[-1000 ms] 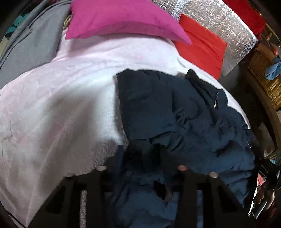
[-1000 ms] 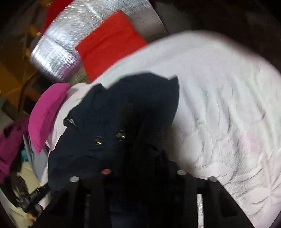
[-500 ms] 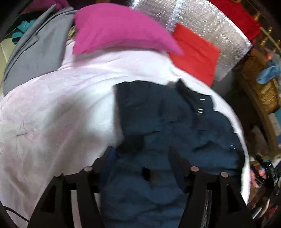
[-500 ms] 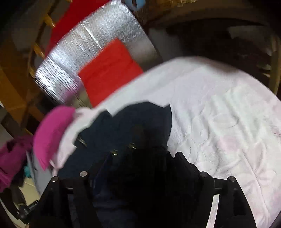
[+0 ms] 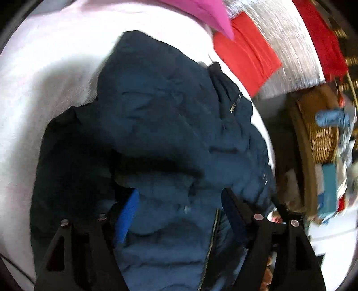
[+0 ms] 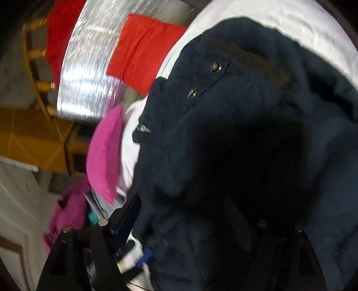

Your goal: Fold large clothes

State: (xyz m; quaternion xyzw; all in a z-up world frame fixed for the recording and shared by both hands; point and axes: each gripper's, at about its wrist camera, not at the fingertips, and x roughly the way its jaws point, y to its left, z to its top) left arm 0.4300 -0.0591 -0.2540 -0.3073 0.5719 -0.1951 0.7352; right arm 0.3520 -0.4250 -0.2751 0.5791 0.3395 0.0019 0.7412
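Observation:
A dark navy padded jacket [image 5: 161, 116] lies crumpled on the white bedspread [image 5: 44, 73], its zipper running down between my fingers. My left gripper [image 5: 179, 208] hovers low over the jacket's front; its jaws are opening, with fabric lying between them and the blue pad [image 5: 127, 215] clear of it. In the right wrist view the same jacket [image 6: 223, 112] shows two metal snaps and a zip pull. My right gripper [image 6: 183, 215] is over its near edge, jaws opening wide, with cloth between them but not pinched.
A magenta pillow [image 5: 201, 9] and a red cloth [image 5: 243, 58] on a silver foil mat [image 5: 284, 40] lie beyond the jacket. A wicker basket [image 5: 324, 138] stands off the bed's right side. Yellow wooden furniture [image 6: 33, 138] and magenta clothes [image 6: 69, 210] lie beside the bed.
Both grippers went from nearly shut on jacket fabric to wide apart, letting it go. Both views rolled and moved closer to the jacket, which now fills them.

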